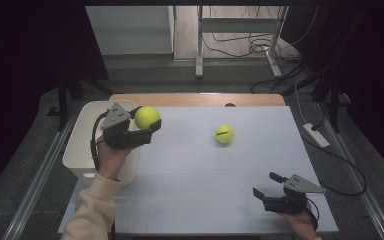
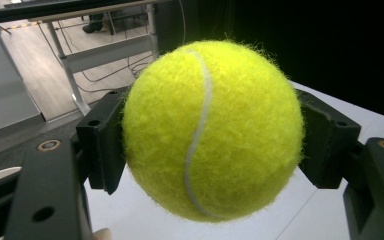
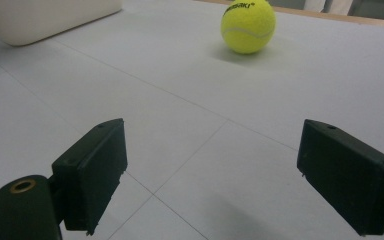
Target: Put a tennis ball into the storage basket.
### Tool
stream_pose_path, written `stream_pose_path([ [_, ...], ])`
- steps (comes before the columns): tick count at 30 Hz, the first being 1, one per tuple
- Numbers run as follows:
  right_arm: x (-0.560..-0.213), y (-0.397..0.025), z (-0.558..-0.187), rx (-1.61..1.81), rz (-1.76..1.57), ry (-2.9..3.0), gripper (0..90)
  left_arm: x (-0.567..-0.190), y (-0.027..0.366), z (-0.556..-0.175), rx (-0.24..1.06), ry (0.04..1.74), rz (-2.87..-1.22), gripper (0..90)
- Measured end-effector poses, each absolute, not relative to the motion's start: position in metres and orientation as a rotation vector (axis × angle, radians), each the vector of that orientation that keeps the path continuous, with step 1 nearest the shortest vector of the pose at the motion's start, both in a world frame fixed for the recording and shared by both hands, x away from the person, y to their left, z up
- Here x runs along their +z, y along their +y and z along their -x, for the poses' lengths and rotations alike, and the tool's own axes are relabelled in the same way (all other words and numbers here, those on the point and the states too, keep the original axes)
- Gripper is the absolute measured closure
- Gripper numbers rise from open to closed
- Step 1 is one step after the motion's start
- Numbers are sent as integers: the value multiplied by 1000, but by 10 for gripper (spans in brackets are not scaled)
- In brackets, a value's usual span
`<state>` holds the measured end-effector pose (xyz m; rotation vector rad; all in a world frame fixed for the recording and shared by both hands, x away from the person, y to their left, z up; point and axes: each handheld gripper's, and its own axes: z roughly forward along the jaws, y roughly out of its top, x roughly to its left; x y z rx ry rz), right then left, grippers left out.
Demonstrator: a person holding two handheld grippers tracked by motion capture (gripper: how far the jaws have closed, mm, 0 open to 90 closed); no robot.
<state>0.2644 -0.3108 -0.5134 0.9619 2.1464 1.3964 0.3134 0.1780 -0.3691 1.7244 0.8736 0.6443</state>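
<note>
My left gripper point(image 1: 147, 119) is shut on a yellow tennis ball point(image 1: 147, 117), held above the table's left side beside the white bin point(image 1: 77, 150). In the left gripper view the held ball point(image 2: 211, 130) sits squeezed between both black jaws. A second tennis ball point(image 1: 224, 133) rests on the grey table, right of centre. It lies ahead of the right gripper in the right gripper view as the loose ball point(image 3: 248, 25). My right gripper point(image 1: 266, 183) stands open low at the front right, nothing between its jaws.
The white bin's corner point(image 3: 45, 17) reaches the table's left edge. A wooden strip point(image 1: 197, 99) runs along the far edge. Beyond it stand a metal desk frame point(image 1: 240, 30) and floor cables point(image 1: 325, 145).
</note>
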Motion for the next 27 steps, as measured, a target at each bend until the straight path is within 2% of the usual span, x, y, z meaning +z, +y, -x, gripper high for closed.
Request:
stream_pose_path([
  [27, -513, -311, -263, 1384, -954, 2139, 125, -374, 201, -332, 667, 967, -1697, 266],
])
